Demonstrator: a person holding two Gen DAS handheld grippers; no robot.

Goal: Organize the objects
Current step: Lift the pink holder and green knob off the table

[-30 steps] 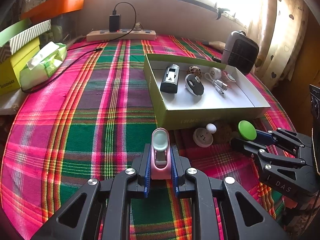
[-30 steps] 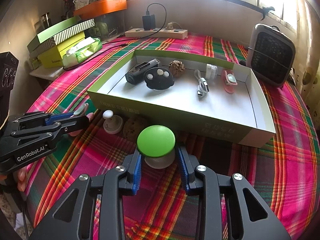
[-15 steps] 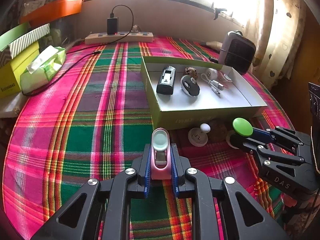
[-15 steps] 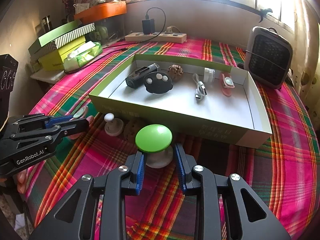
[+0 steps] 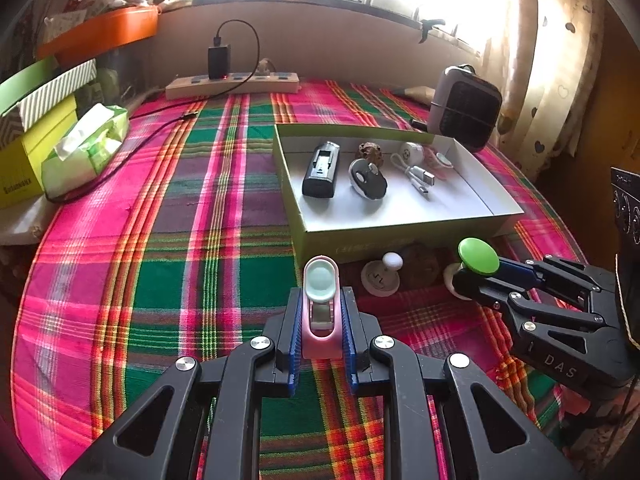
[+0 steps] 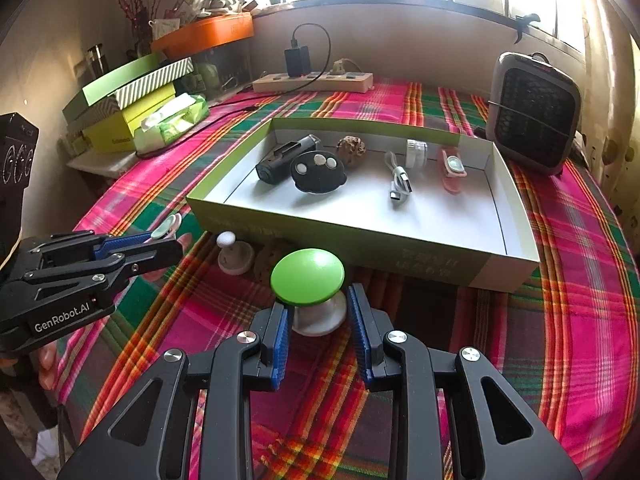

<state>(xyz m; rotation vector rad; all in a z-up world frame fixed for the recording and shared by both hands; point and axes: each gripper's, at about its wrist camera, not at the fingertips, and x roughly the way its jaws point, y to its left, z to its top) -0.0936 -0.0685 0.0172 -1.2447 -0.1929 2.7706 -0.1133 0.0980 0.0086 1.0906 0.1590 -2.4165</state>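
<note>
My left gripper [image 5: 321, 322] is shut on a pink clip-like gadget [image 5: 320, 312] with a pale round top, held above the plaid cloth in front of the green-rimmed box [image 5: 400, 232]. My right gripper [image 6: 318, 320] is shut on a green-capped mushroom-shaped object [image 6: 307, 278] with a white base, also in front of the box [image 6: 360, 248]. Each gripper shows in the other's view: the right gripper [image 5: 476, 276] and the left gripper [image 6: 160, 240]. The box holds a black device [image 5: 320, 170], a black remote [image 5: 367, 179], a brown ball, a white cable and a pink item.
A small white knob-topped disc [image 5: 382, 276] and a brown ball [image 5: 420, 268] lie on the cloth by the box's front wall. A grey heater [image 6: 534, 114] stands back right. A power strip [image 5: 232, 82], tissue pack [image 5: 86, 146] and stacked boxes [image 6: 128, 108] are at back left.
Both grippers have risen and pulled back a little from the box, each still holding its object. The box and loose items look farther away.
</note>
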